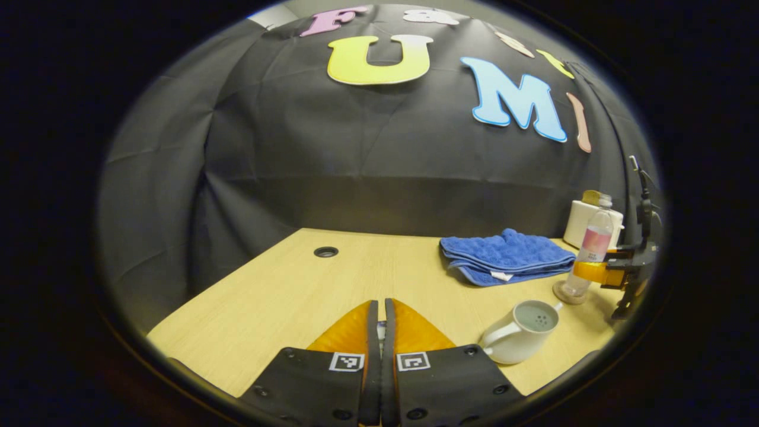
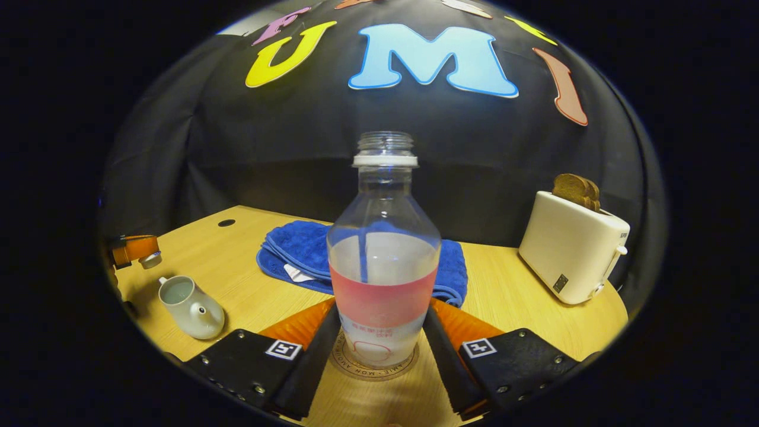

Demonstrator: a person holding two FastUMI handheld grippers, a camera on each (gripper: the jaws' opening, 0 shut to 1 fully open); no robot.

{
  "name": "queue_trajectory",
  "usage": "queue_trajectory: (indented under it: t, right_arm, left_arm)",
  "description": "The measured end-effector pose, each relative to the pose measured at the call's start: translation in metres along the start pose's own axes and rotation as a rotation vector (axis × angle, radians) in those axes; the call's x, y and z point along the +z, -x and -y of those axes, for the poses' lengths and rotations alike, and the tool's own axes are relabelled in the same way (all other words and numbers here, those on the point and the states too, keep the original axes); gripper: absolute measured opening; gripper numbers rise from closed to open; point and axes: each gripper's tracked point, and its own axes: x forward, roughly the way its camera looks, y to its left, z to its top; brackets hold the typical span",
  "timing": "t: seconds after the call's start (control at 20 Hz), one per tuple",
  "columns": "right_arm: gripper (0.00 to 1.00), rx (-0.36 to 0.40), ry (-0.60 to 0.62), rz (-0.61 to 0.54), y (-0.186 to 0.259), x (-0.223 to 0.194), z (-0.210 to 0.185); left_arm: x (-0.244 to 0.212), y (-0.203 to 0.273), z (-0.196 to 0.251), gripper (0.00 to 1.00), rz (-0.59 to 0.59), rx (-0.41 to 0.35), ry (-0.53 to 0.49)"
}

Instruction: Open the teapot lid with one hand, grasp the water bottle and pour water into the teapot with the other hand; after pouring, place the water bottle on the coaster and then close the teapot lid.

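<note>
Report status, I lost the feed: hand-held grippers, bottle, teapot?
Right hand-held gripper astride water bottle, upright on coaster. Left hand-held gripper shut on the lid. Teapot uncovered. Blue towel behind, not in the way.

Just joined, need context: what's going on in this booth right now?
Water-into-teapot task, late stage. The right hand-held gripper brackets the uncapped bottle, which stands upright on the coaster. The left hand-held gripper is shut on the small lid, held clear of the open teapot. Lid not yet replaced.
</note>
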Motion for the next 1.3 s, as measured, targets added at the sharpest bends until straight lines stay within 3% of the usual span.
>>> queue_trajectory:
  t: [0.05, 0.1, 0.7, 1.3]
  right_arm:
    - [0.92, 0.007, -0.024, 0.006, 0.0, 0.001, 0.0]
    - [0.93, 0.019, -0.056, 0.018, 0.0, 0.004, -0.001]
    - [0.94, 0.053, -0.105, 0.108, 0.025, 0.031, 0.014]
    - [0.94, 0.025, -0.068, 0.185, 0.07, 0.035, 0.037]
  left_arm:
    - [-0.001, 0.0, 0.0, 0.06, -0.002, -0.001, -0.001]
    - [-0.001, 0.0, 0.001, 0.07, -0.002, -0.003, 0.0]
    - [0.021, 0.008, 0.01, 0.06, 0.071, -0.055, -0.016]
    - [0.05, 0.013, 0.124, 0.07, 0.117, -0.211, -0.029]
